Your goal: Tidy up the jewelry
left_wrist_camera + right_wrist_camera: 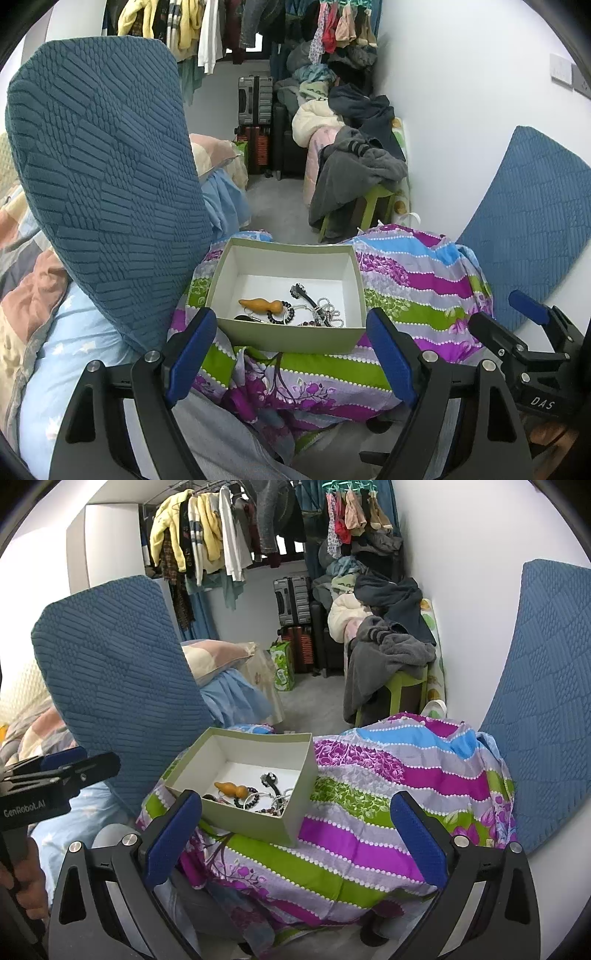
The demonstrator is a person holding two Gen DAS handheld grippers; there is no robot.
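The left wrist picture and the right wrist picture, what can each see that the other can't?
Only the left wrist view shows the right hand-held gripper beside it. Only the right wrist view shows the green carton on the floor and the person's hand. Both show the open box with the orange gourd pendant and beads, on the striped cloth, and both grippers open.

Only two bits of lettering can be read here. White capitals "DAS" stand on the black body of the right gripper (pixel 532 321), seen at the lower right of the left wrist view. "GenRobot.AI" is printed in pale letters on the black body of the left gripper (pixel 79 764), at the left edge of the right wrist view. The green carton (pixel 282 666) on the floor bears print too small to read.
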